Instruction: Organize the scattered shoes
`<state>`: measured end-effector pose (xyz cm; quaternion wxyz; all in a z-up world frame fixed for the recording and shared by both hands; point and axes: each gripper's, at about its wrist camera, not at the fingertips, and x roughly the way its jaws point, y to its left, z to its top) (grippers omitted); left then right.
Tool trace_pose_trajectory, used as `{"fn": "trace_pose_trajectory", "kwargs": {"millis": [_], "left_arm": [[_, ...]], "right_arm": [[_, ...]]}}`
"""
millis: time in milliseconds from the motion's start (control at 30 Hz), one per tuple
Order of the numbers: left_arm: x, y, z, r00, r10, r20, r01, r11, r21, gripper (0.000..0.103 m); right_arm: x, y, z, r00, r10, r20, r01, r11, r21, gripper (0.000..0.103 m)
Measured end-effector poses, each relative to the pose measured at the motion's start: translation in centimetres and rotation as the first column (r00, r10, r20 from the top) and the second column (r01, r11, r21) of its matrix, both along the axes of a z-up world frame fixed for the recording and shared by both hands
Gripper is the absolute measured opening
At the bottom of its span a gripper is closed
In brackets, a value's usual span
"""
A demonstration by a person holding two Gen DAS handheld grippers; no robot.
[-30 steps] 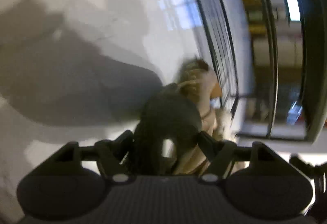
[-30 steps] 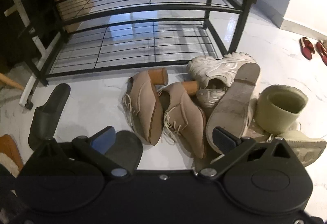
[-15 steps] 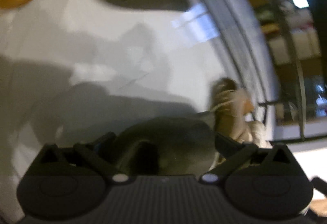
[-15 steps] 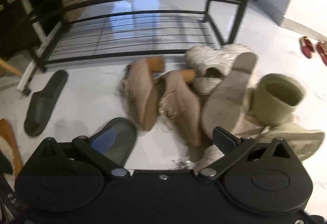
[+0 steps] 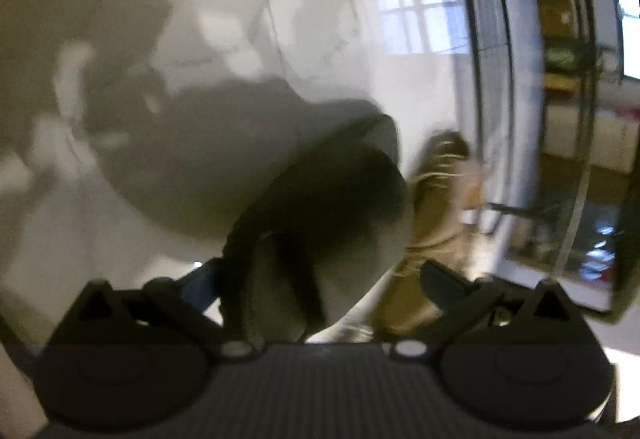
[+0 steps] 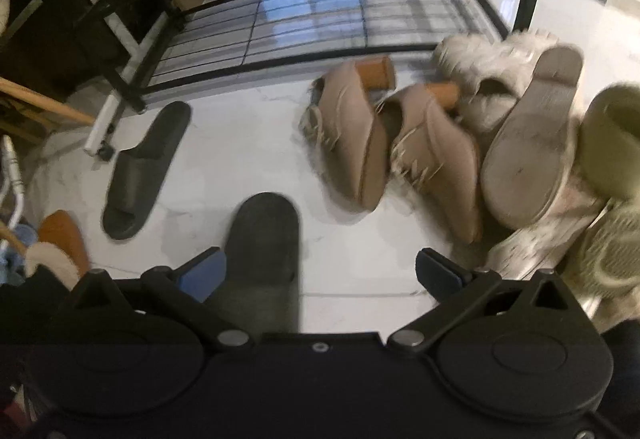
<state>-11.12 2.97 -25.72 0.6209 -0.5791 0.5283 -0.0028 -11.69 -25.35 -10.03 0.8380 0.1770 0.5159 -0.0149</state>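
Shoes lie scattered on the white floor (image 6: 248, 159) before the black wire rack (image 6: 320, 19) — a fluffy cream pair (image 6: 496, 79), two tan heeled lace-ups (image 6: 360, 135) tipped over, one dark slide (image 6: 144, 167) alone near the rack's leg. My left gripper (image 5: 316, 279) carries its mate, a second dark slide (image 5: 320, 223) (blurred, pinched against one finger). My right gripper (image 6: 320, 275) hangs wide, holding nothing.

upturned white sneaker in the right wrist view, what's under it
The upturned white sneaker, sole up, leans on a chunky white sneaker and a pale fuzzy shoe below. Beside it stands a green boot. What else lies beneath its sole is hidden.
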Motion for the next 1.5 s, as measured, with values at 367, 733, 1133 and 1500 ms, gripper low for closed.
{"fn": "trace_pose_trajectory", "kwargs": {"millis": [367, 733, 1133, 1500], "left_arm": [[2.2, 1.1, -1.2, 0.998, -0.042, 0.056, 0.051, 0.986, -0.157, 0.102], [3.5, 5.0, 1.4, 0.984, -0.026, 0.177, -0.023, 0.962, 0.270, 0.102], [1.5, -8.7, 3.1, 0.634, -0.731, 0.253, 0.550, 0.656, 0.517, 0.102], [-5.9, -16.4, 1.6, 0.317, -0.943, 0.098, 0.645, 0.290, 0.707, 0.101]], "right_arm": [[-2.2, 1.9, -0.4, 0.998, 0.049, 0.026, -0.047, 0.996, -0.071, 0.103], [-2.7, 0.5, -2.1, 0.999, 0.006, -0.046, -0.009, 0.997, -0.073, 0.103], [-6.5, -8.5, 4.8, 0.933, -0.299, 0.199, 0.320, 0.944, -0.082, 0.103], [-6.5, -12.8, 3.5, 0.897, -0.414, 0.151, 0.414, 0.910, 0.037, 0.103]]}}
